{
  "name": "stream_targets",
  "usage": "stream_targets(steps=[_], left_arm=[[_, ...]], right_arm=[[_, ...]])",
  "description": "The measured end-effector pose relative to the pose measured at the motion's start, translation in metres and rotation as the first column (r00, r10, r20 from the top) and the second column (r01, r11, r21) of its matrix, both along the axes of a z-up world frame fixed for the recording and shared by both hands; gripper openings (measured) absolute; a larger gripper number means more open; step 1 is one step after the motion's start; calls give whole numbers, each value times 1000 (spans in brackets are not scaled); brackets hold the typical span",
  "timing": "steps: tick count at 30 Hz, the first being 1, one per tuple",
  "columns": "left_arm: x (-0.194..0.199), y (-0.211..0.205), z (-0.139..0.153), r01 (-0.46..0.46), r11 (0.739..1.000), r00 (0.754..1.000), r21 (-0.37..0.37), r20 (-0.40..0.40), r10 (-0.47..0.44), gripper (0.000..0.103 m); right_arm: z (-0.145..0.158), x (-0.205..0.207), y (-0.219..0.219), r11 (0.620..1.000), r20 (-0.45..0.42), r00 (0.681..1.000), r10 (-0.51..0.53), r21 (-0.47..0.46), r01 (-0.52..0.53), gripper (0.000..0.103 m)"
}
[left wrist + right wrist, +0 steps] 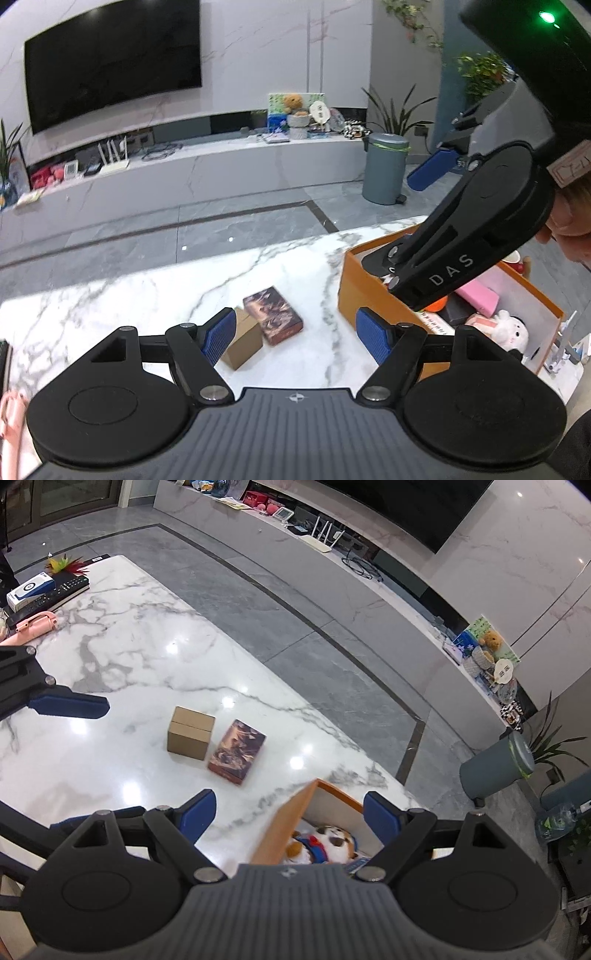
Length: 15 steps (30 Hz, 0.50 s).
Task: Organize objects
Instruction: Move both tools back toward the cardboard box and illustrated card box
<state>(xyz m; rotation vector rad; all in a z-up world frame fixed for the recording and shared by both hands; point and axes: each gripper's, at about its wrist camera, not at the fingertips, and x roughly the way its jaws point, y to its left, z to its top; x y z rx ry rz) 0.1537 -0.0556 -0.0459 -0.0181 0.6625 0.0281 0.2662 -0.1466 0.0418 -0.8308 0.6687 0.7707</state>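
Note:
An orange storage box (364, 291) stands on the marble table (147, 295) and holds a pink case (478, 295), a white plush (513, 330) and other items. A small cardboard box (242, 343) and a picture-printed box (273, 314) lie side by side left of it. My left gripper (297, 338) is open and empty, just above the two boxes. My right gripper (290, 818) is open and empty over the orange box's corner (295, 812), above a plush toy (328, 843). Both small boxes show in the right wrist view: cardboard (190, 733), printed (236, 751).
A pink handled item (33, 626), black remotes (55, 590) and a blue-white box (29, 589) lie at the table's far end. A grey bin (384, 168) stands on the floor beyond the table edge. A TV console lines the back wall.

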Motion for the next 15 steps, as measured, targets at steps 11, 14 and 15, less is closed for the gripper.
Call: stream_targets(steps=[11, 14, 15], left_arm=[[0, 41, -42, -74, 993, 996, -88, -58, 69, 87], [0, 47, -53, -87, 992, 994, -96, -75, 80, 87], [-1, 49, -57, -91, 991, 993, -100, -80, 83, 87]], right_arm=[[-47, 16, 28, 999, -86, 996, -36, 24, 38, 87], [-63, 21, 33, 998, -108, 993, -55, 32, 59, 87], [-68, 22, 35, 997, -115, 992, -60, 33, 64, 87]])
